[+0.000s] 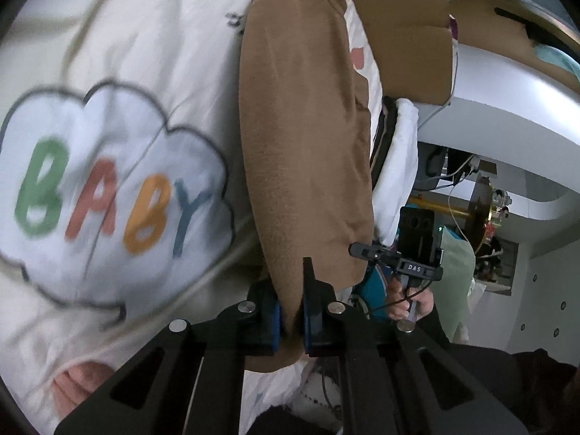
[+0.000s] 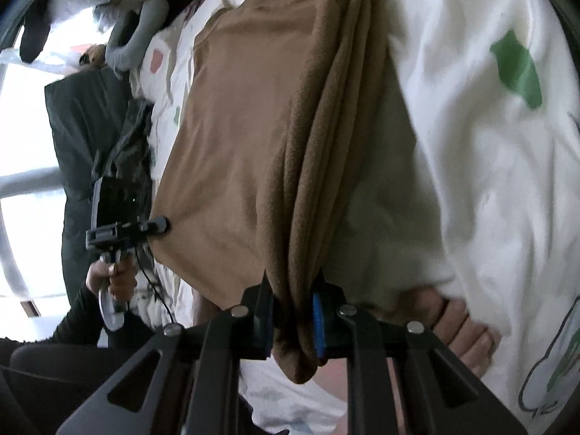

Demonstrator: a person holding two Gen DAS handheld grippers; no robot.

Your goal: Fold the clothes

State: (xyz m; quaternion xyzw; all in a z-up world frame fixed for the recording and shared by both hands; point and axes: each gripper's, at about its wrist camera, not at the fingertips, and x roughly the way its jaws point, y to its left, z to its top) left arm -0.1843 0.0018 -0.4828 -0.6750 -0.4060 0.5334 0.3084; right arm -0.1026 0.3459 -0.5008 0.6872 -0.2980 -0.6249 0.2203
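White bedding (image 1: 152,54) printed with one "BABY" cloud (image 1: 108,195) is serving as the background. One brown garment (image 1: 304,127) of soft fleece-like cloth is lying stretched over it, partly folded. Two grippers are working: the left gripper (image 1: 291,320) and right gripper (image 2: 291,320) are each pinching a bunched garment edge.

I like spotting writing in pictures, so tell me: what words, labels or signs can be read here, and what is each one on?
"BABY": coloured letters in a white cloud print on the cream bedding.
"DAS": small white letters on the black clamp of the other hand's tool, in the left wrist view.
Small dark marks on the bedding beside the brown garment: too blurred to read.
Right wrist view: the green print inside a cloud outline is too distorted to read.
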